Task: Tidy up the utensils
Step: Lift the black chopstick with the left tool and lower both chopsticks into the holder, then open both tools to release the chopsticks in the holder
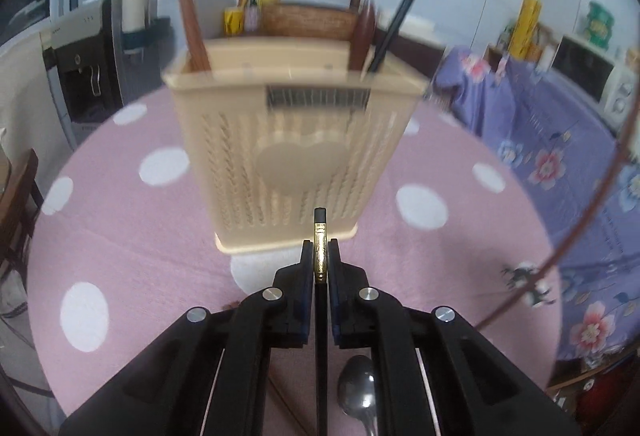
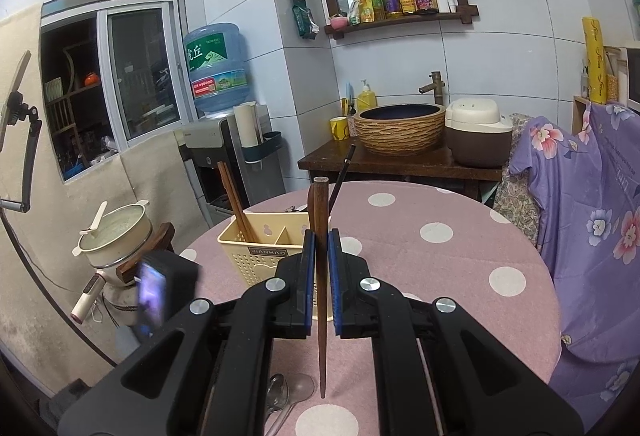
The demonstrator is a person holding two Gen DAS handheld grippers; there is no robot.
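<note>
A beige slotted utensil holder (image 1: 296, 140) stands on the pink dotted table; it also shows in the right wrist view (image 2: 260, 248). It holds brown chopsticks (image 1: 190, 16), a brown wooden piece (image 1: 362, 36) and a black chopstick (image 1: 396, 24). My left gripper (image 1: 320, 260) is shut on a black chopstick with a gold band (image 1: 319, 248), just in front of the holder. My right gripper (image 2: 320, 248) is shut on a brown wooden chopstick (image 2: 321, 276), held upright beside the holder. A metal spoon (image 1: 358, 392) lies under the left gripper.
A metal spoon and a clear spoon (image 2: 288, 396) lie at the table's near edge. A purple floral cloth (image 2: 592, 220) covers furniture to the right. A water dispenser (image 2: 224, 140), a pot (image 2: 120, 236) and a sink counter (image 2: 400, 156) stand beyond the table.
</note>
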